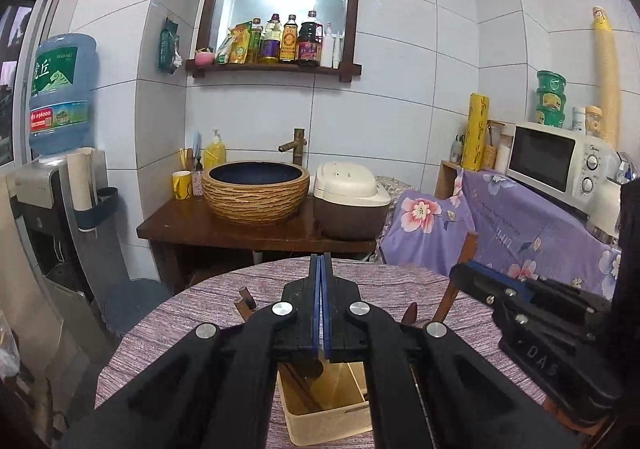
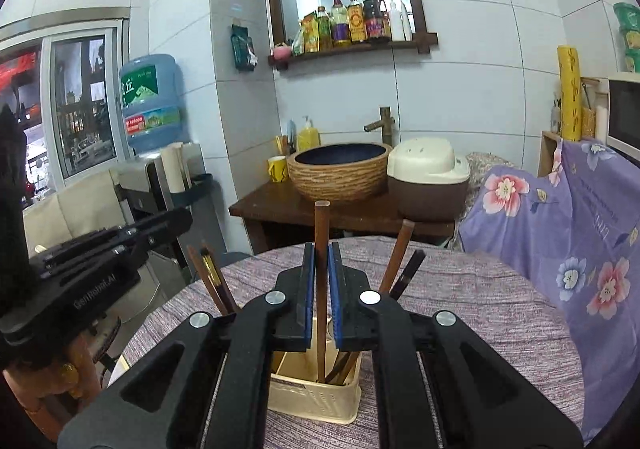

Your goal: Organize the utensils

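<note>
Left tool point(image 1: 321, 269): pressed together, holding nothing, above the holder point(image 1: 328, 409).
Right tool point(image 2: 321, 261): clamped on an upright wooden utensil point(image 2: 321, 225) that stands in the holder point(image 2: 316, 397).
Holder: on the worktop point(image 2: 460, 289), with more utensils point(image 2: 212, 277) inside.

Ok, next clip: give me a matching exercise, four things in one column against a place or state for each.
1. left gripper
2. right gripper
3. cream utensil basket
4. rice cooker

A. beside the basin on the wooden counter
B. shut, nothing between its jaws
C. on the purple tablecloth
D. shut on a wooden handle

Pairs: 1-B, 2-D, 3-C, 4-A
</note>
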